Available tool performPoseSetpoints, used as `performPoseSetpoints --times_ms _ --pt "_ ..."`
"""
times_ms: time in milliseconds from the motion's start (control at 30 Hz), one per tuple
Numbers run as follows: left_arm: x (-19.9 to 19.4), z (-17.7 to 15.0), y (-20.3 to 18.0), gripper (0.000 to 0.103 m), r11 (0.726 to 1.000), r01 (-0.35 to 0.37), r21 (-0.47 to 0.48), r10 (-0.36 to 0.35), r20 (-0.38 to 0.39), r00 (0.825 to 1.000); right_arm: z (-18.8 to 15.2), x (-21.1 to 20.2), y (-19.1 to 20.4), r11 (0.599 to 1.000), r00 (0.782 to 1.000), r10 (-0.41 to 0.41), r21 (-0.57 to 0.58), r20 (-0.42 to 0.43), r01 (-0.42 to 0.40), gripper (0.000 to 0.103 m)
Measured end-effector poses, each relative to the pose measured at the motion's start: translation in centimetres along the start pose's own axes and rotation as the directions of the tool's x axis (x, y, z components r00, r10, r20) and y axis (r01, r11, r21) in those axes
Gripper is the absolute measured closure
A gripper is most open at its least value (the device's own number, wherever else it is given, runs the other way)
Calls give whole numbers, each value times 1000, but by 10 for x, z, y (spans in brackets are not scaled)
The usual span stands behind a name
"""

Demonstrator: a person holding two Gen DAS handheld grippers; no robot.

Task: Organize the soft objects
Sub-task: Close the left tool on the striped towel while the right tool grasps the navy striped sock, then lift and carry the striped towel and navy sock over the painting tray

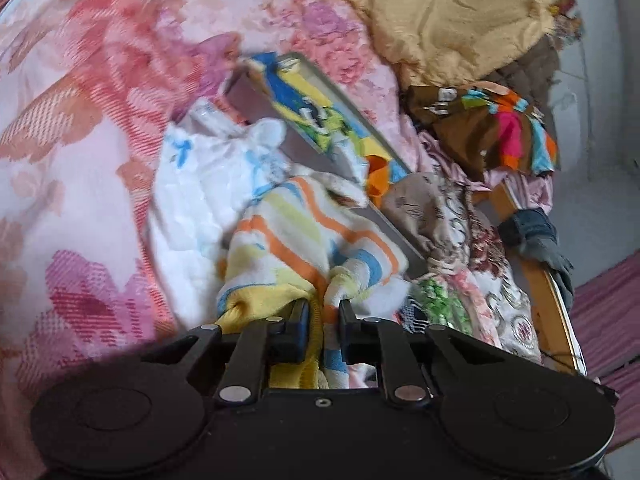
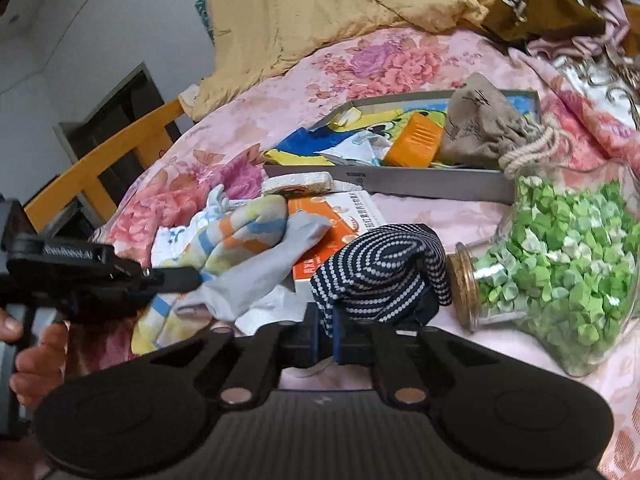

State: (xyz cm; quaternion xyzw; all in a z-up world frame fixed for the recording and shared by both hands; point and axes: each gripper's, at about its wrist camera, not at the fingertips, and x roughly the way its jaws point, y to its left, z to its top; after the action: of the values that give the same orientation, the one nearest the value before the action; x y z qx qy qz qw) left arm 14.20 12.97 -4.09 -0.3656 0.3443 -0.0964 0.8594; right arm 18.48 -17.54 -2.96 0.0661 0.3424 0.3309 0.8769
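Note:
My left gripper [image 1: 324, 308] is shut on a bunched cloth with yellow, orange and blue stripes [image 1: 288, 248], which lies on the pink floral bedspread [image 1: 80, 120]. In the right wrist view this gripper [image 2: 176, 278] comes in from the left, holding the same striped cloth [image 2: 240, 232] with a grey cloth [image 2: 272, 276] beside it. My right gripper [image 2: 326, 320] is shut on a navy cloth with white dots [image 2: 380, 264], lifted into a hump just ahead of the fingers. A white cloth with blue print [image 1: 200, 184] lies left of the striped one.
A shallow grey box [image 2: 400, 184] holds colourful packets and a beige drawstring pouch [image 2: 480, 128]. A glass jar of green paper stars [image 2: 560, 272] lies on its side at the right. An orange-and-white carton [image 2: 340, 216], a tan blanket [image 2: 340, 8] and a wooden chair [image 2: 100, 160] are nearby.

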Motion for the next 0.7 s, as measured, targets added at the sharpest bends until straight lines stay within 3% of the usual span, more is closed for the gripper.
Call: performPoseSetpoints --times_ms 100,300,700 --pt "-8 -5 -11 88 999 20 49 -21 9 1000 -2 -4 10 999 1000 12 -46 13 -12 99" --pt "-24 -18 -25 89 998 31 46 -32 21 999 -6 -31 25 994 996 69 -90 59 -64 100" --pt "-56 -26 -61 90 1000 6 29 -7 18 1000 -8 -99 49 993 982 13 -118 190 10 100"
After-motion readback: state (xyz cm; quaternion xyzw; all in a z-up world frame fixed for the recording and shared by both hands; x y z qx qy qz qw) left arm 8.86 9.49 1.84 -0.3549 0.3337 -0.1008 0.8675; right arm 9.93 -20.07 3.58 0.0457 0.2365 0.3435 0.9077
